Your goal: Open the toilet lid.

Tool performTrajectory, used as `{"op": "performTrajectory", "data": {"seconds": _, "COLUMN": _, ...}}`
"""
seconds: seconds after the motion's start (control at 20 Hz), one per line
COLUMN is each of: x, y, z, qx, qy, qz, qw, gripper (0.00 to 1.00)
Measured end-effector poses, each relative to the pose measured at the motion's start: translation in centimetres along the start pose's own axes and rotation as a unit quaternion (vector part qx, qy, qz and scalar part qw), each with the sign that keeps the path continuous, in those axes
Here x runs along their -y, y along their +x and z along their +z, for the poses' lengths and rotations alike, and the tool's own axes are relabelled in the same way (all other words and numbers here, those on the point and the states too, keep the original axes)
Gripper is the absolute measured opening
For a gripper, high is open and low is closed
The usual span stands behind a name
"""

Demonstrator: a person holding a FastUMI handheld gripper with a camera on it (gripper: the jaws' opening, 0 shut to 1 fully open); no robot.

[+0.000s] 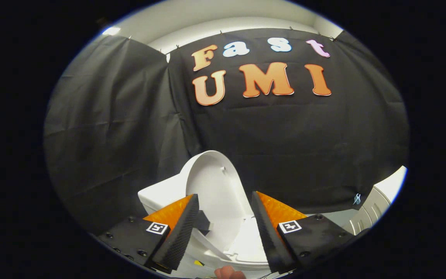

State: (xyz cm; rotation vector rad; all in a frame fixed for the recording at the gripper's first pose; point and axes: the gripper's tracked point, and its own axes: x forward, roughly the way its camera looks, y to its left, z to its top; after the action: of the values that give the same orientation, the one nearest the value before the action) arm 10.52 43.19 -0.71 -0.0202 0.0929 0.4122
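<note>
The claw (225,211) is standing wide apart, gripping nothing. The glossy white oval plastic toilet lid (212,186) is standing raised upright just beyond and between its fingers, with the white tank (161,193) behind it.

walls: black cloth (285,147) hung in creased panels, clipped along the top | above: pale wall and ceiling (215,19) | light: bright patch (111,30) high at the left | right: white ribbed unit (374,209) by the cloth
</note>
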Motion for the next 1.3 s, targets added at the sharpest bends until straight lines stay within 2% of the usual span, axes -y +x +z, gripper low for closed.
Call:
{"op": "performTrajectory", "data": {"seconds": 0.2, "x": 5.5, "y": -1.9, "z": 2.3, "qx": 0.023, "qy": -0.008, "qz": -0.025, "qw": 0.999, "gripper": 0.89}}
{"op": "performTrajectory", "data": {"seconds": 0.45, "x": 12.9, "y": -6.0, "z": 3.7, "qx": 0.029, "qy": -0.053, "qz": -0.075, "qw": 0.995, "gripper": 0.88}}
{"op": "performTrajectory", "data": {"seconds": 0.6, "x": 17.2, "y": -9.3, "z": 3.0, "qx": 0.02, "qy": -0.06, "qz": -0.101, "qw": 0.993, "gripper": 0.88}}
{"op": "performTrajectory", "data": {"seconds": 0.95, "x": 25.8, "y": -16.6, "z": 1.1, "qx": 0.032, "qy": -0.025, "qz": -0.163, "qw": 0.986, "gripper": 0.88}}
{"op": "performTrajectory", "data": {"seconds": 1.3, "x": 30.9, "y": -20.0, "z": 1.1, "qx": 0.085, "qy": -0.008, "qz": -0.198, "qw": 0.977, "gripper": 0.88}}
